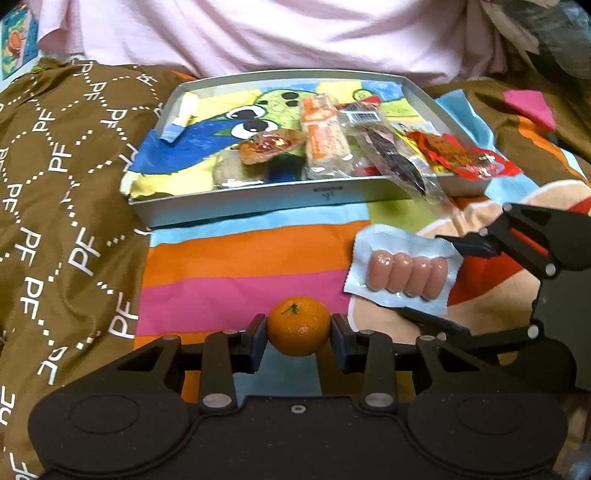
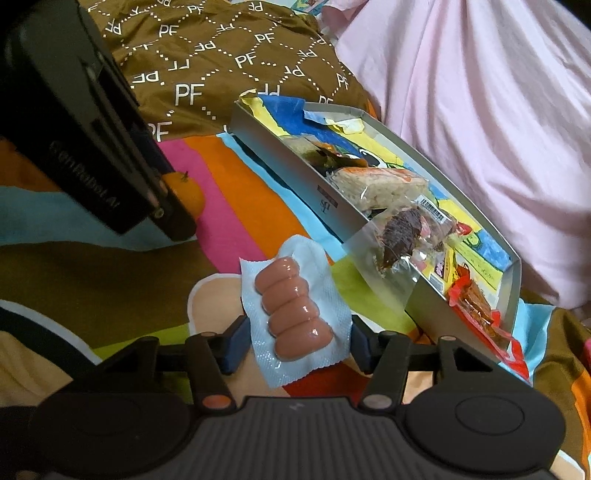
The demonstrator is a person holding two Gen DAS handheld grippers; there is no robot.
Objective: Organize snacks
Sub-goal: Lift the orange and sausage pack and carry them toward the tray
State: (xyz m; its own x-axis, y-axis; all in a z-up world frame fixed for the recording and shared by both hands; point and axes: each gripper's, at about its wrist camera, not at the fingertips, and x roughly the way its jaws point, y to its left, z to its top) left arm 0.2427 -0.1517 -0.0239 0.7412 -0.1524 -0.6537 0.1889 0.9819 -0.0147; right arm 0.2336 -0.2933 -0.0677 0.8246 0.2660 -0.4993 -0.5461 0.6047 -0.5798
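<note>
While the shallow grey cardboard box lid [image 1: 258, 199] lay on the striped cartoon-print blanket [image 1: 240, 258], the left gripper [image 1: 298, 332] was closed onto a small round orange tangerine [image 1: 298, 326], one pad touching each side of the fruit, its green stem facing up and away from the camera. The right gripper [image 2: 295, 345] was closed about a pale blue sealed plastic packet of four pink sausages [image 2: 291, 314]; its fingers [image 2: 234, 345] pressed the packet's two long edges near the lower end. In the right wrist view the packet's long axis ran up and slightly left, away from the gripper, and the four sausages lay crosswise, stacked along that axis. The packet sat just short of the box lid's near wall, not touching it as far as could be told. Inside the lid, on a crayon-coloured drawing, lay a round wrapped pastry [image 1: 269, 146], a clear-wrapped pale bar with orange bits [image 1: 323, 142] pointing from near wall to far wall, a clear packet of dark dried meat [image 1: 391, 155] whose end overhung the near wall toward the right gripper, and a red packet of orange-brown snack [image 1: 458, 153] at the lid's right end. A brown quilted fabric printed with white PF letters [image 1: 62, 184] lay to the left, and pink cloth [image 1: 277, 33] lay behind the lid.
</note>
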